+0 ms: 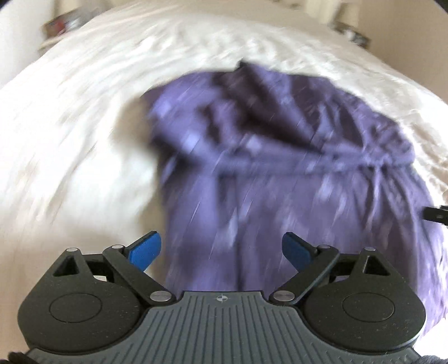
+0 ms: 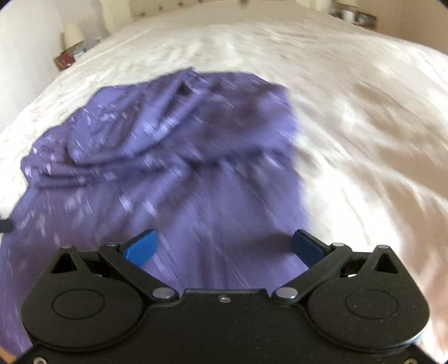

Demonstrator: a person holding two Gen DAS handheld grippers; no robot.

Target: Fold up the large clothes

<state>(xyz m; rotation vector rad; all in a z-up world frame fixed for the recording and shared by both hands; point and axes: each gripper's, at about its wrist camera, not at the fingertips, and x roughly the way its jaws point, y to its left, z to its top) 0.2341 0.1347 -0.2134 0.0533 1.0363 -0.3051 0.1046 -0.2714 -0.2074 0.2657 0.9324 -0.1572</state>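
Observation:
A large purple garment (image 1: 280,156) lies crumpled on a white bed (image 1: 70,140). It also shows in the right wrist view (image 2: 173,156), with the bed (image 2: 350,112) around it. My left gripper (image 1: 222,250) is open and empty, above the garment's near left part. My right gripper (image 2: 224,247) is open and empty, above the garment's near right edge. Both views are motion-blurred. A dark tip of the right gripper (image 1: 436,214) shows at the left wrist view's right edge.
A nightstand with small items (image 2: 67,57) and a lamp (image 2: 73,33) stands at the bed's far left. More small items (image 2: 361,16) sit at the far right. A headboard (image 2: 182,7) is at the back.

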